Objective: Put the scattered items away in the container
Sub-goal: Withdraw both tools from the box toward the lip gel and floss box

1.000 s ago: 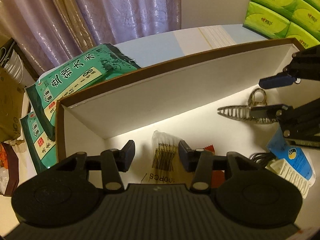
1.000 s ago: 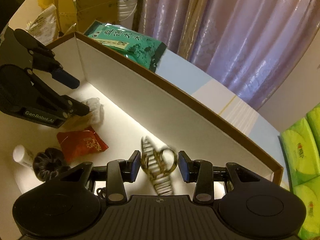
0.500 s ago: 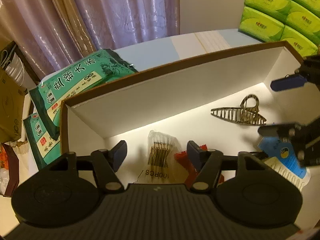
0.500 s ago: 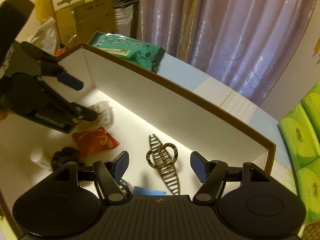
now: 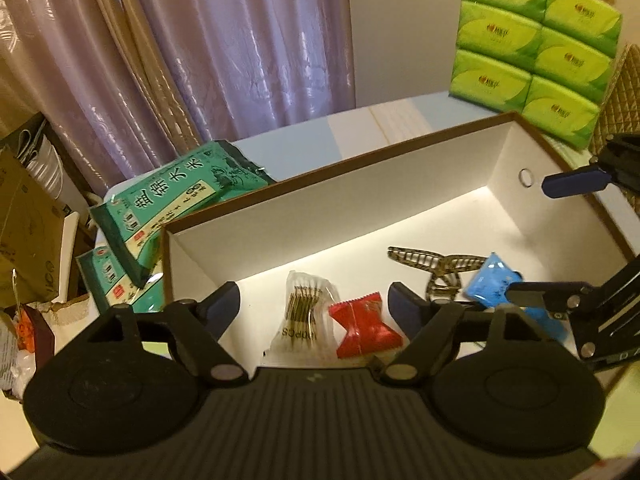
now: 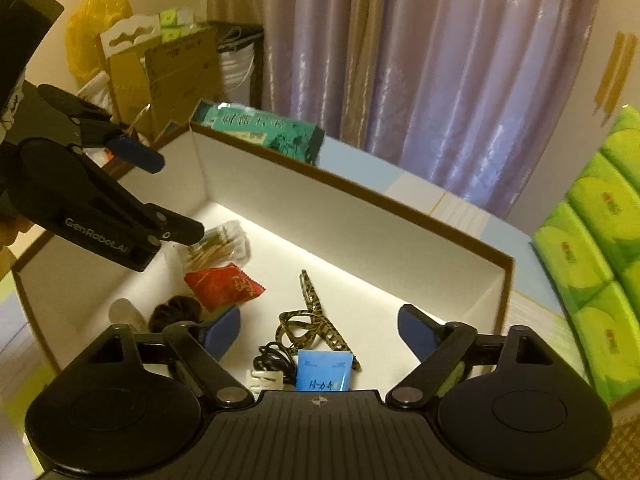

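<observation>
Both grippers spread wide, holding nothing. Left gripper (image 5: 314,302) above cotton swab packet (image 5: 301,322) and red candy (image 5: 366,326). Right gripper (image 6: 319,330) above hair claw (image 6: 314,318), blue sachet (image 6: 323,374). All inside box (image 6: 360,208).
</observation>
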